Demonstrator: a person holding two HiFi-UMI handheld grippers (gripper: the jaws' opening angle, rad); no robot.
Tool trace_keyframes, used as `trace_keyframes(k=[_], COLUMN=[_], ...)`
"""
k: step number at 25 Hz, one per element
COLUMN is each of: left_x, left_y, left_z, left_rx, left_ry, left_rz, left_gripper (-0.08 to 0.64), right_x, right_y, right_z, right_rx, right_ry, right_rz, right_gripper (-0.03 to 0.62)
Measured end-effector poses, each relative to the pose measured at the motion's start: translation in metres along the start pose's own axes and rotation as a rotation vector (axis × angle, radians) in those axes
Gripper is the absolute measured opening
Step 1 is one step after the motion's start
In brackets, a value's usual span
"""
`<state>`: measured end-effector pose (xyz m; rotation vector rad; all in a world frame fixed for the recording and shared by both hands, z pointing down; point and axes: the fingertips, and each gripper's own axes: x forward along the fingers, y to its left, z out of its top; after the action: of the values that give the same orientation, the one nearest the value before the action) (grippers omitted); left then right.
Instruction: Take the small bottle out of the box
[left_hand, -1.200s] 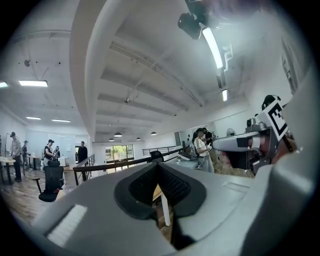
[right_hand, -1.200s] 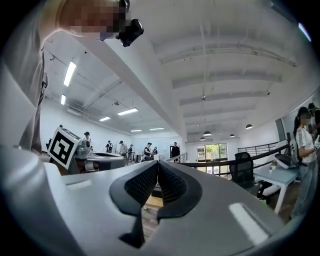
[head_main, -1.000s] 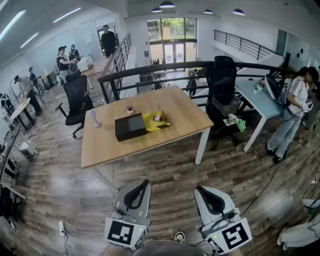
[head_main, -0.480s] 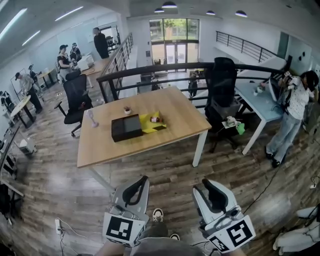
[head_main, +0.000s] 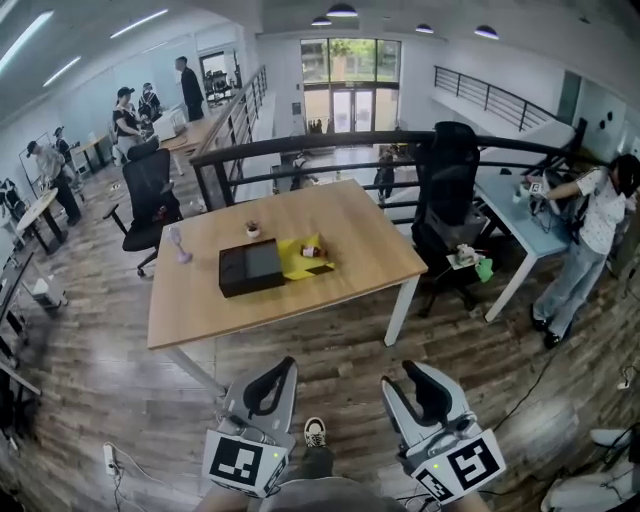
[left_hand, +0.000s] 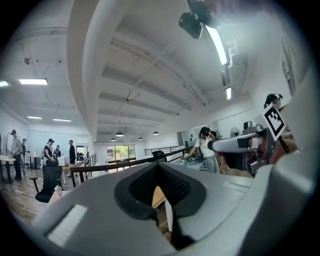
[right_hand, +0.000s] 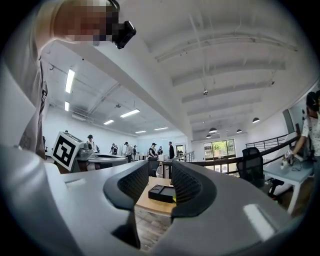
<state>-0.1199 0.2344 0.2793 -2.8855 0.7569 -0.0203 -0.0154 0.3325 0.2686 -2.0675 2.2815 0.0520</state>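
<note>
A black box (head_main: 248, 267) lies on the wooden table (head_main: 360, 235), far ahead of both grippers. A yellow sheet (head_main: 293, 258) spreads from its right side, with a small red and white bottle-like thing (head_main: 311, 250) on it. My left gripper (head_main: 266, 388) is low at the bottom left, shut with nothing in it; its pads (left_hand: 176, 186) meet at the tips. My right gripper (head_main: 424, 392) is at the bottom right, its jaws opening with nothing between them. Between its pads (right_hand: 186, 186) I see the black box (right_hand: 161, 193) on the table.
On the table there are also a small pot (head_main: 253, 230) and a pale pink thing (head_main: 177, 243). Black office chairs (head_main: 150, 195) stand at the left and behind the table, before a dark railing (head_main: 320, 140). A person (head_main: 590, 225) stands at a blue desk on the right. Wooden floor separates me from the table.
The right gripper's jaws have parted from shut. The table sits slightly further left in the head view, a shoe has shown up at the bottom, and the person at the right now leans toward the desk.
</note>
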Motion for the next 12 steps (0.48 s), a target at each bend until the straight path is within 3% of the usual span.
trace_keyframes(k=[12], left_x=[0.104], left_y=[0.108], left_z=[-0.031], left_rx=[-0.041], left_ry=[0.042], left_rz=[0.004], left_gripper=[0.000], right_x=[0.154], right_y=[-0.049], right_z=[-0.026], right_rx=[0.016], right_ry=[0.092], right_rz=[0.034], right_gripper=[0.123])
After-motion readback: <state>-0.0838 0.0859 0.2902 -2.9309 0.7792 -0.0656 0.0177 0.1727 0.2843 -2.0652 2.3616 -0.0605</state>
